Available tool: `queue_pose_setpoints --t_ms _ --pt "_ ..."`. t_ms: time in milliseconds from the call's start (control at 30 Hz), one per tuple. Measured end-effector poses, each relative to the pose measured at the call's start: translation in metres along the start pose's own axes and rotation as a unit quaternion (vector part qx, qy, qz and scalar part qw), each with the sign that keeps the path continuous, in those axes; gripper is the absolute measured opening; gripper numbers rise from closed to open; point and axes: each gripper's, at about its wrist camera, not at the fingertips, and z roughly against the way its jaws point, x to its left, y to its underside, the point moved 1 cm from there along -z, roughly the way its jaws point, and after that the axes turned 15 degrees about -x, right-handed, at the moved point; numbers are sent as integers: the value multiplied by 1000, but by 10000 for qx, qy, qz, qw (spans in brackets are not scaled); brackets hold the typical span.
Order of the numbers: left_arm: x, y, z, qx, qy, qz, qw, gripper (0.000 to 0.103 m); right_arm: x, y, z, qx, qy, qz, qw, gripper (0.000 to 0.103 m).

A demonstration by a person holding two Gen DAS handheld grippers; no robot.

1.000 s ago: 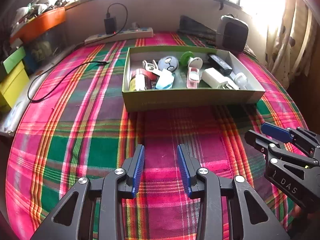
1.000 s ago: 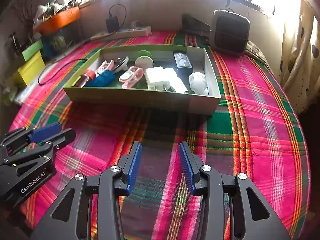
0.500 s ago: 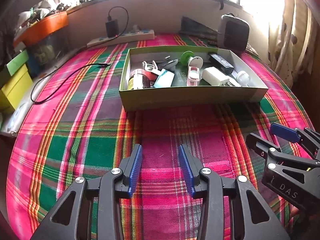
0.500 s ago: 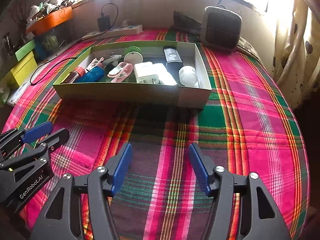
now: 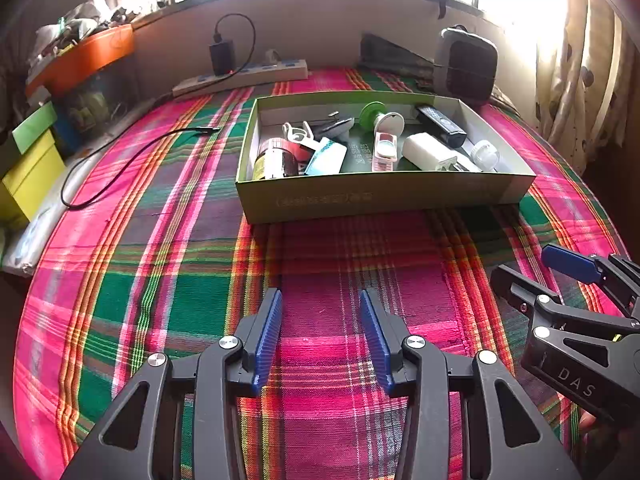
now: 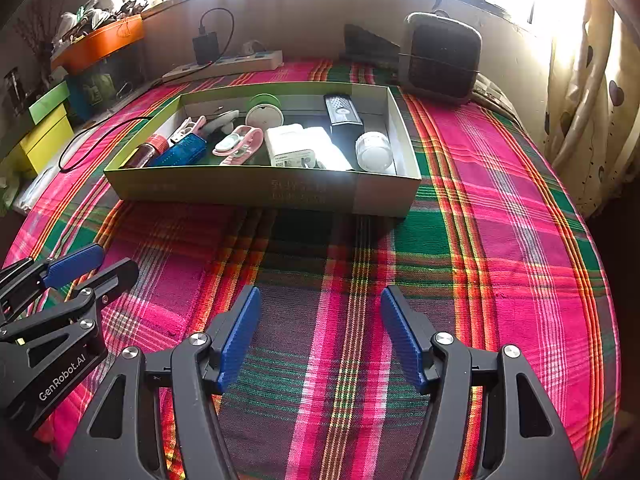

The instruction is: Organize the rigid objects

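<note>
Hovering low over the plaid cloth (image 5: 168, 288), both tongs face the shallow green box (image 5: 380, 198) that sits toward twelve o'clock of each camera; the left gripper (image 5: 320, 340) has its blue pads parted by a moderate gap with nothing between them; the right gripper (image 6: 320, 336) is spread wider and is likewise empty, probably so it can take one of the broader items.

Everything rigid lies already gathered inside the box, which keeps the pieces from rolling on soft fabric: a red-capped bottle (image 5: 272, 160) at the nine o'clock end, a blue case (image 6: 180, 152) beside it, a pink clip (image 6: 240, 144) near the middle, a white charger block (image 6: 296, 148) just right of that, a black remote (image 6: 342, 116) toward one o'clock, a round white jar (image 6: 374, 150) in the three o'clock corner, and a green reel (image 5: 372, 114) against the far wall.

Judging from this, the sorting looks either nearly done or about to restart from the box; the jar nearest the right tongs seems the easiest reach, though its round body may slip between flat pads.
</note>
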Motion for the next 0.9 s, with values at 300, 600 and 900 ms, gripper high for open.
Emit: queue_pose_setpoints --t_ms 300,600,900 --pt "0 0 0 -1 -3 -1 10000 40 0 0 0 0 0 -1 10000 63" --pt "0 0 0 -1 -1 1 10000 40 0 0 0 -1 -1 -1 10000 63" --pt "0 0 0 -2 28 30 10000 41 0 0 0 -1 -3 -4 10000 64"
